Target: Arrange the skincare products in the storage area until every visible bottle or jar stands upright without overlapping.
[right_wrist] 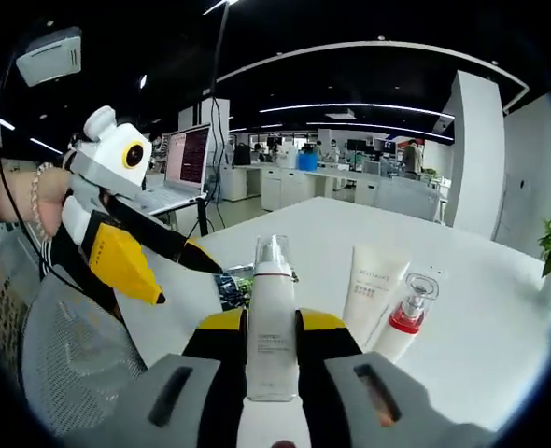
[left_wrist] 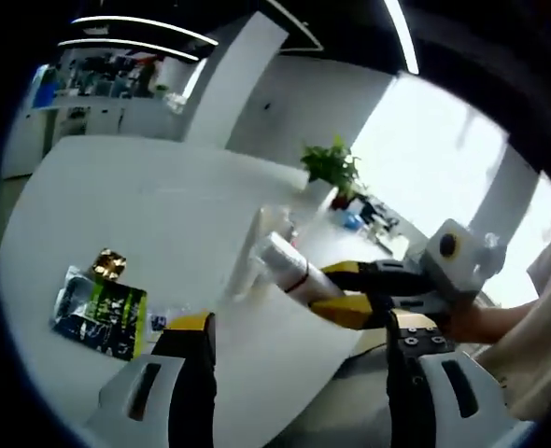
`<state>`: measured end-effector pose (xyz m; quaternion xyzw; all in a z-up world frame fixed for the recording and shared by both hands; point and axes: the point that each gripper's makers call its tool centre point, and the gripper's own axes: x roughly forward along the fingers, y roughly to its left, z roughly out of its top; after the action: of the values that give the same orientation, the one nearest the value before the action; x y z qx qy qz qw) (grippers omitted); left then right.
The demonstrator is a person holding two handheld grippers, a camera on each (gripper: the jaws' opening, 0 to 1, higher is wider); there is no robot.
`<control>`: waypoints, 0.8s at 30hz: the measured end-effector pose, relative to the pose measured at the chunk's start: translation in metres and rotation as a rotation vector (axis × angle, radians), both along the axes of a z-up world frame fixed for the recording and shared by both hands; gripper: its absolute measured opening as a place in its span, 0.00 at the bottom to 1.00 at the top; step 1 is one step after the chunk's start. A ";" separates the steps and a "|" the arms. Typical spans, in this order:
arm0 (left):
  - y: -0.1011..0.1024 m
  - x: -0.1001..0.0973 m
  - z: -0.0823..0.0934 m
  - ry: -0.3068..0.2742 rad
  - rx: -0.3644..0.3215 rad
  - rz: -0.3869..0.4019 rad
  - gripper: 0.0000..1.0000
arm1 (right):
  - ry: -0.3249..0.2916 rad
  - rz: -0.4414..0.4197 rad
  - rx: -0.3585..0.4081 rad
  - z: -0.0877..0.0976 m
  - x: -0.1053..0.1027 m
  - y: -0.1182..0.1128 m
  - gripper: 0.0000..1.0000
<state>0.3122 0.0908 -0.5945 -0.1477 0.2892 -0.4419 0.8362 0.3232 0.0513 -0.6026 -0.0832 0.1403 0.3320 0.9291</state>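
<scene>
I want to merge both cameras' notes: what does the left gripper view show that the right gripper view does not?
Left gripper view: a gold packet on the table. Right gripper view: a laptop, a white tube and a red-collared pump bottle, both upright. Both: the white bottle shut in the right gripper, the open left gripper, the green-black packet.

**My two tools, as they look**

My left tool [left_wrist: 294, 373] has black jaws with yellow tips and pale grey housings with dark slots. My right tool [right_wrist: 273, 341] is built the same: black jaws capped in yellow, grey shells with oblong slots. Seen from across, each carries long yellow-and-black fingers [right_wrist: 126, 266]. I wear a beaded bracelet [right_wrist: 37, 191] and a pale sleeve [left_wrist: 546, 308].
</scene>
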 end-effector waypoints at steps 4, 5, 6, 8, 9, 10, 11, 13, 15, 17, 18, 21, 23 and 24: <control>-0.007 -0.002 0.007 0.018 -0.045 0.002 0.66 | -0.008 0.010 0.031 0.009 -0.004 0.006 0.19; -0.009 -0.003 0.009 0.028 -0.068 0.001 0.64 | -0.015 0.009 0.036 0.012 -0.006 0.007 0.19; -0.011 -0.004 0.012 0.038 -0.086 0.003 0.62 | -0.018 0.012 0.039 0.014 -0.007 0.009 0.19; -0.014 -0.004 0.016 0.045 -0.116 0.010 0.58 | -0.025 0.014 0.051 0.018 -0.009 0.010 0.19; -0.015 -0.004 0.018 0.057 -0.139 0.016 0.57 | -0.026 0.017 0.059 0.020 -0.011 0.012 0.19; -0.016 -0.004 0.019 0.066 -0.154 0.020 0.55 | -0.027 0.018 0.061 0.021 -0.011 0.012 0.19; -0.017 -0.003 0.020 0.078 -0.176 0.028 0.54 | -0.030 0.016 0.065 0.022 -0.012 0.012 0.19; -0.019 -0.002 0.021 0.101 -0.210 0.036 0.51 | -0.030 0.022 0.069 0.023 -0.015 0.013 0.19; -0.021 -0.001 0.024 0.114 -0.242 0.049 0.50 | -0.033 0.021 0.069 0.024 -0.017 0.013 0.19; -0.023 0.001 0.027 0.119 -0.267 0.058 0.48 | -0.034 0.026 0.070 0.025 -0.020 0.013 0.19; -0.025 0.002 0.031 0.118 -0.291 0.063 0.46 | -0.038 0.026 0.065 0.025 -0.021 0.013 0.19; -0.030 0.004 0.036 0.116 -0.319 0.073 0.39 | -0.047 0.020 0.068 0.028 -0.023 0.010 0.19; -0.033 0.005 0.035 0.115 -0.316 0.080 0.36 | -0.063 0.016 0.041 0.030 -0.022 0.006 0.19; -0.034 0.006 0.035 0.117 -0.318 0.086 0.35 | -0.071 0.017 0.028 0.031 -0.022 0.005 0.19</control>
<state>0.3178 0.0569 -0.5598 -0.3157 0.2572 -0.4364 0.8023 0.3008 0.0562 -0.5716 -0.0830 0.1018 0.3388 0.9316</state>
